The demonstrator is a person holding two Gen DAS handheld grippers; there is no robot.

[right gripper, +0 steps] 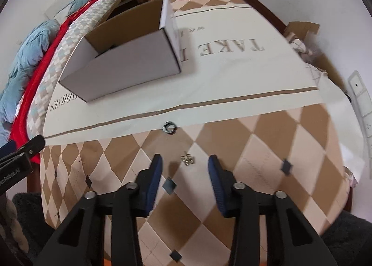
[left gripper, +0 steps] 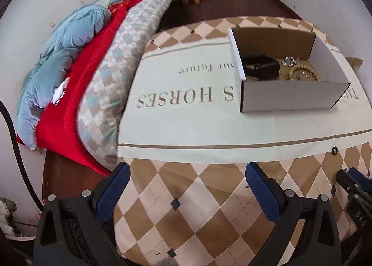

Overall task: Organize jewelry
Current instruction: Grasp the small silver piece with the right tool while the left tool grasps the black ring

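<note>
**Small charm between spread fingers, ring waiting beyond**

Right gripper low over the checkered cloth, blue fingers spread wide with nothing held, bracketing a small metal charm lying flat. Dark ring just past it, on the seam where the checks meet the cream printed panel. Left gripper likewise spread and empty, hovering near the desk's front edge.

White cardboard box set back on the cream panel; inside, a black smartwatch, a beaded bracelet and a sparkly piece.

Likely trouble: thin, flat charm slipping from the pads or being pushed along the soft cloth; fabric bunching into the pinch. Box wall tall on the near side, so a low carry risks knocking it.

Open cloth between charm and box; bedding crowding the left side, desk edge close on the right.
</note>
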